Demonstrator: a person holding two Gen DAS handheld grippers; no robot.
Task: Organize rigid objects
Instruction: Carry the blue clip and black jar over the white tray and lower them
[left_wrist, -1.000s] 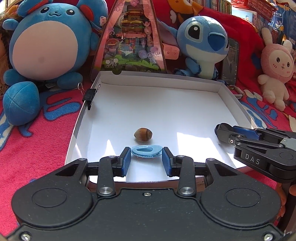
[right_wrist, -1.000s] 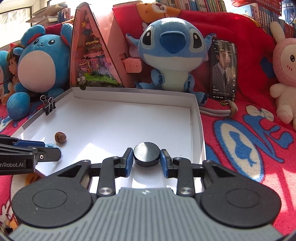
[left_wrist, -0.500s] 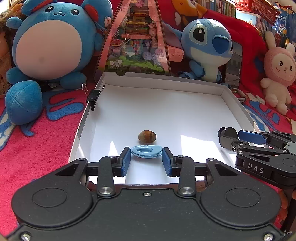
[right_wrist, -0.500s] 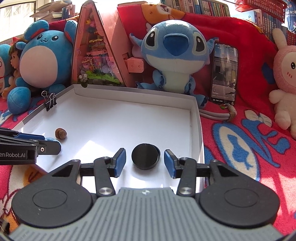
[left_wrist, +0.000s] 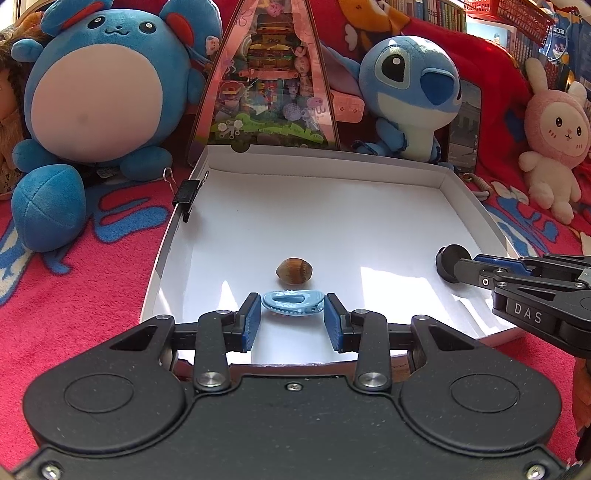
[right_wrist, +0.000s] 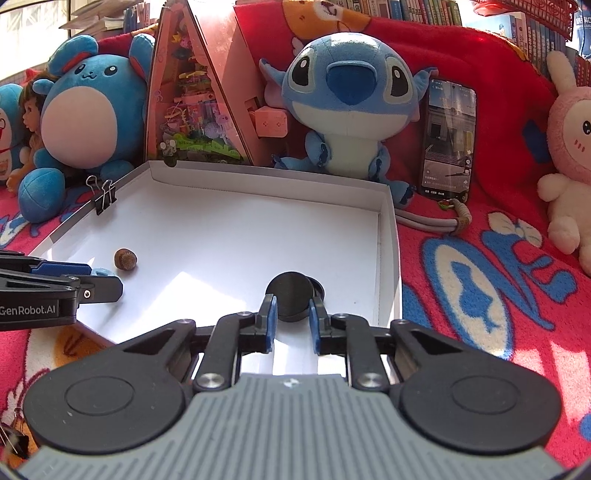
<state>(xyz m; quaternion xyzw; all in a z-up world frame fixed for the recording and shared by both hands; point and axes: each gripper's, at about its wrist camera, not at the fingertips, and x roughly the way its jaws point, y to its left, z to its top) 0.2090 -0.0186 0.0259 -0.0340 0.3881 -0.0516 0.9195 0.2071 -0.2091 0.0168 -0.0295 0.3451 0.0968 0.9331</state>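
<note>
While we scan from the left, the big round blue plush (left_wrist: 92, 85) sits on the red blanket (left_wrist: 85, 288) beside the white tray (left_wrist: 465, 199). A black binder clip (left_wrist: 186, 195) grips the tray's left wall. Behind the tray stands a pink triangular toy box (left_wrist: 273, 74), then a blue alien plush (left_wrist: 410, 92), a phone (right_wrist: 448, 136) propped upright, and a pink bunny plush (left_wrist: 554, 133) at far right.

Inside the tray, a brown acorn (left_wrist: 294, 270) lies near the front, left of centre. Just in front of it our left gripper (left_wrist: 293, 321) holds a light blue hair clip (left_wrist: 293, 302) lengthwise between its blue pads, jaws narrowed onto both ends of it, low over the tray's front edge.

Further right, our right gripper (right_wrist: 293, 325) is over the tray's front right corner, jaws nearly closed and pinching a black round cap (right_wrist: 290, 301) on edge. The cap stands tilted, its flat face toward the camera; we cannot tell whether it rests on the tray floor.
</note>
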